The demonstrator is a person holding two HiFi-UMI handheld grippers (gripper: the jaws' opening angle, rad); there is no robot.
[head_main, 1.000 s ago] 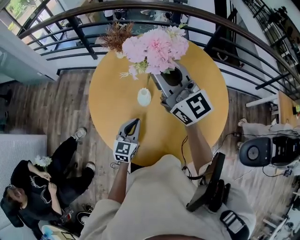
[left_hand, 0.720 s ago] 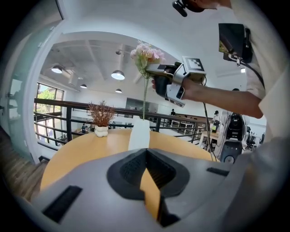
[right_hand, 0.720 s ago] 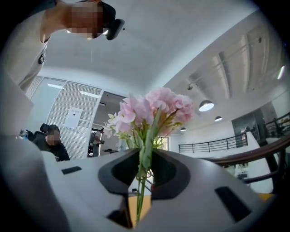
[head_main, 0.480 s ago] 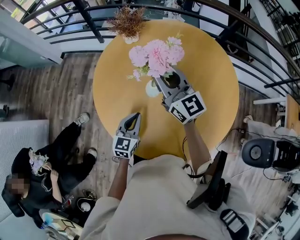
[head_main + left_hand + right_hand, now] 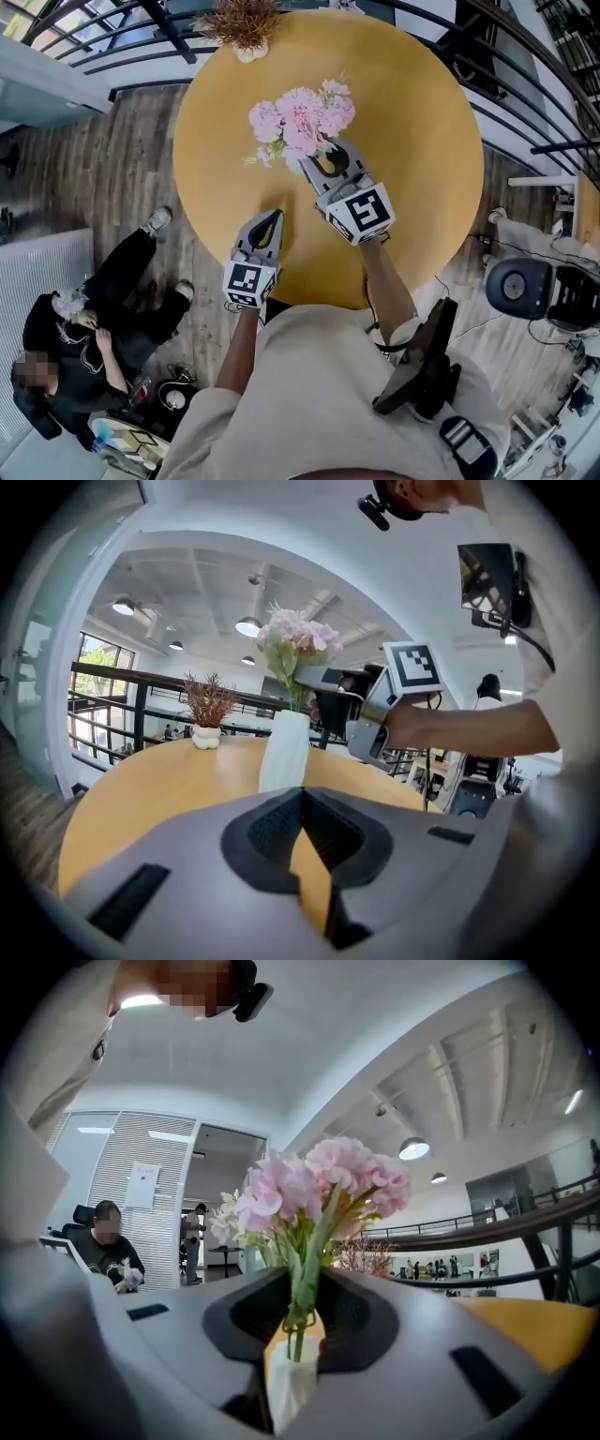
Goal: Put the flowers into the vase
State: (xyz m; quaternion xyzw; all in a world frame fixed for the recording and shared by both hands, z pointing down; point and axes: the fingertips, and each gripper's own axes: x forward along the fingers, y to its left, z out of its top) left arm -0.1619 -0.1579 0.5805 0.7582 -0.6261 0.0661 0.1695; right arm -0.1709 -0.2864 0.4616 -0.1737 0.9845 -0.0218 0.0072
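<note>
So compared with a second ago, the big change is the right gripper: it has dropped a good way and brought the flowers down with it. Earlier the pink blooms sat high and close to our head camera, with the white vase showing clear on their left. Now the blooms cover nearly all of the vase from above. In the right gripper view the green stems run down between the jaws, and their ends are right at the vase mouth. The jaws stay narrow, clamped on those stems.

Our left gripper has hardly budged. Its jaws are drawn together with nothing between them, and it sits over the near left edge of the tabletop, well apart from the vase.

Room-wise, the vase stands a bit left of the tabletop's middle. The whole right half is bare, and so is the strip towards the near edge. The dried plant is parked at the far edge, with the railing just beyond it. A person sits on the floor off the left side, well clear of the tabletop.
</note>
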